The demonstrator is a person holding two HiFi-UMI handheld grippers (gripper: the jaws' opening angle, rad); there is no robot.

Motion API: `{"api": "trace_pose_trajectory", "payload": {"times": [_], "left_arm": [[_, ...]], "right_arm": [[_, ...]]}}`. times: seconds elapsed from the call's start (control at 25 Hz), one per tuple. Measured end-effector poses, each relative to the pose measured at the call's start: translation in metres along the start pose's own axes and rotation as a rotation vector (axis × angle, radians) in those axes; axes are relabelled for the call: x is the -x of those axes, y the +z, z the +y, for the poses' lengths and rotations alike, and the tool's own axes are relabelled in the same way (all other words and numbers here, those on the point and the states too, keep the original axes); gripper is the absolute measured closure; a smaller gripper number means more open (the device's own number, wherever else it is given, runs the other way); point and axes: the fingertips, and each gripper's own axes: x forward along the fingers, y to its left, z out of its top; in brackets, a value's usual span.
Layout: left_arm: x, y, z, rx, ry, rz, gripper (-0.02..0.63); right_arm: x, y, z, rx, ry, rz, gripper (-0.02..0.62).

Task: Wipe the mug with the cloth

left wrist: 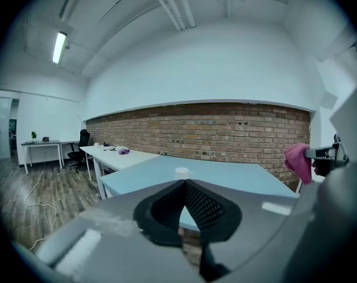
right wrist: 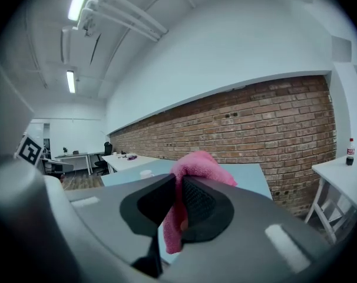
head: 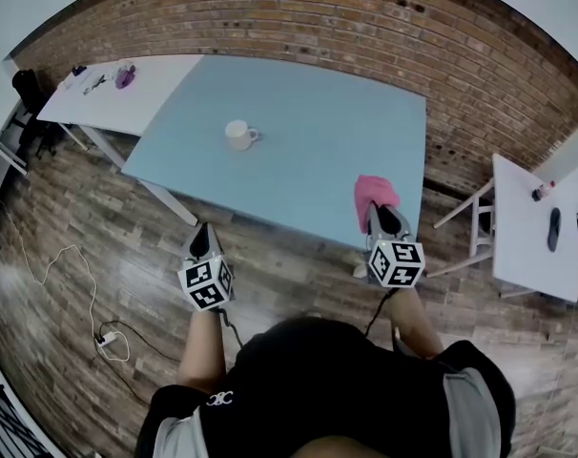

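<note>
A white mug (head: pixel 238 135) stands on the light blue table (head: pixel 308 113), handle to the right; it also shows far off as a white mug (left wrist: pixel 182 172) and a small mug (right wrist: pixel 146 173). My right gripper (head: pixel 388 219) is shut on a pink cloth (head: pixel 374 193) over the table's near right edge; the pink cloth (right wrist: pixel 193 181) bunches above and hangs below the jaws of the right gripper (right wrist: pixel 179 181). My left gripper (head: pixel 204 240) hangs short of the table's near edge, over the floor. In its own view the left gripper (left wrist: pixel 184 184) is shut with nothing between the jaws.
A white table (head: pixel 108 89) with small items stands at the far left, another white table (head: pixel 537 227) with a bottle at the right. A brick wall (head: pixel 384 27) runs behind. A cable and power strip (head: pixel 106 340) lie on the wooden floor at the left.
</note>
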Motion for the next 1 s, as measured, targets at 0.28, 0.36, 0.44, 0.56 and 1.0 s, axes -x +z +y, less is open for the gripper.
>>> {"api": "trace_pose_trajectory", "payload": {"times": [0.28,0.36,0.44,0.56,1.0], "left_arm": [[0.0,-0.005,-0.006,0.0,-0.007,0.017,0.598],[0.0,-0.006,-0.004,0.017,-0.001,0.024,0.598],[0.001,-0.007,-0.004,0.02,0.006,0.029,0.598],[-0.001,-0.008,-0.011,0.007,0.01,0.036,0.598],[-0.036,0.009,-0.044,-0.137,-0.063,0.048,0.598]], "right_arm": [[0.007,0.004,0.002,-0.036,0.057,-0.035,0.555],[0.006,0.006,0.001,-0.028,0.06,-0.036,0.555],[0.006,0.004,-0.001,-0.028,0.061,-0.029,0.555],[0.005,-0.002,-0.006,-0.031,0.071,-0.017,0.555],[-0.008,-0.029,-0.032,-0.098,0.043,0.014,0.555]]}}
